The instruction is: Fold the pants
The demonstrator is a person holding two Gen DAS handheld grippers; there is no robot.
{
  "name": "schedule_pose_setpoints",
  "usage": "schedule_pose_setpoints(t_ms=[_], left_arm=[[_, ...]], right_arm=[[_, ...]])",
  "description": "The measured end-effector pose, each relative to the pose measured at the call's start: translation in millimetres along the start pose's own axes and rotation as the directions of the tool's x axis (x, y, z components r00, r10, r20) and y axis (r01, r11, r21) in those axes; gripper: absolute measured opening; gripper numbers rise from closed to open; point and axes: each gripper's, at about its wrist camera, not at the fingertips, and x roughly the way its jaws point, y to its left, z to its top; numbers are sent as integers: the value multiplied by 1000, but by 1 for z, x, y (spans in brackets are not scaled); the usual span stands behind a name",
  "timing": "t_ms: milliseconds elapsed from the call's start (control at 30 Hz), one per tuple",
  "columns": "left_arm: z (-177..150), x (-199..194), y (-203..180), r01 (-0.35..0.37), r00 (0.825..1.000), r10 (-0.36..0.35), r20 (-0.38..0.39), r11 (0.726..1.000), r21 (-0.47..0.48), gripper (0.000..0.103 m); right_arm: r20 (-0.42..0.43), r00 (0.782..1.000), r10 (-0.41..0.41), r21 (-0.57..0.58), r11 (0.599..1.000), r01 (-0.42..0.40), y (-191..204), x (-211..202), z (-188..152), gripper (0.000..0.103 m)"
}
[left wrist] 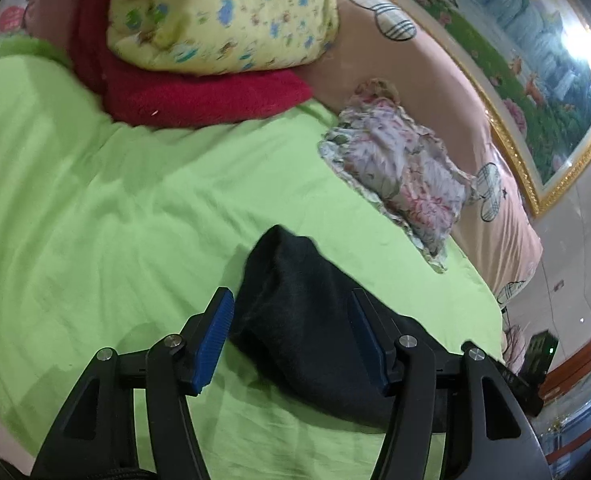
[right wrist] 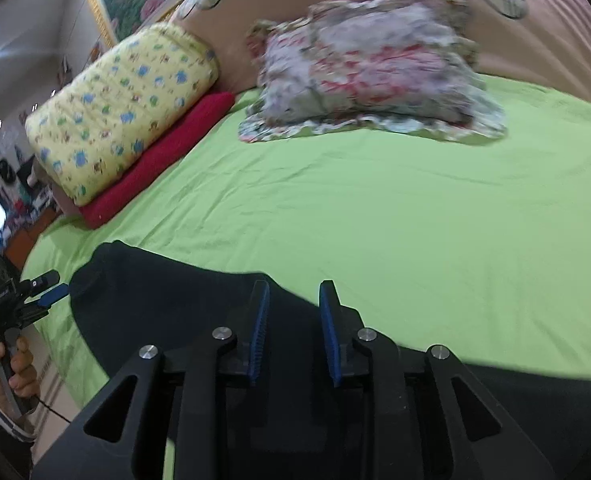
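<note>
Right now the dark pants (right wrist: 167, 292) lie spread on the green bed sheet (right wrist: 375, 220), along the sheet's near edge, well apart from the floral pillow (right wrist: 367, 68) and from the yellow quilt (right wrist: 123, 108) stacked on the red blanket (right wrist: 155, 168) at the sheet's far side.

My left gripper (left wrist: 291, 336) hangs over one end of the pants, its blue fingers (left wrist: 213, 340) spread wide with the cloth lying between them and nothing pinched. My right gripper (right wrist: 293, 332) sits over the pants' far edge, fingers (right wrist: 259, 332) parted by a narrower gap, and I see no cloth clamped there either.

I judge the fabric soft, limp and fairly light; it should drape and sag wherever it is unsupported, and a single layer could slide out of a shallow pinch. So I would take hold at an edge or corner, biting deep enough to catch the full thickness, one gripper at each end, so the fold carries over evenly instead of bunching in the middle. Which end is the waistband I cannot tell.
</note>
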Motion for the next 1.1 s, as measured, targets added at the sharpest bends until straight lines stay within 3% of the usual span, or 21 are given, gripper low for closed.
schedule_pose_setpoints(t_ms=[267,433,967,1100], left_arm=[[-16,16,-57,90,994,-83,-71,991,102,71],[-36,42,-98,156,979,-131,-157,975,158,71],[-105,107,-231,357,891,-228,-393,885,298,76],[-118,120,-260,398,867,-239,-438,860,319,78]], right_arm=[[24,999,-33,126,992,30,-42,-54,-39,30],[48,995,-91,205,976,79,-72,-90,-63,30],[106,954,-281,438,874,209,-153,-189,-126,32],[120,944,-309,480,850,217,-164,-200,-136,45]])
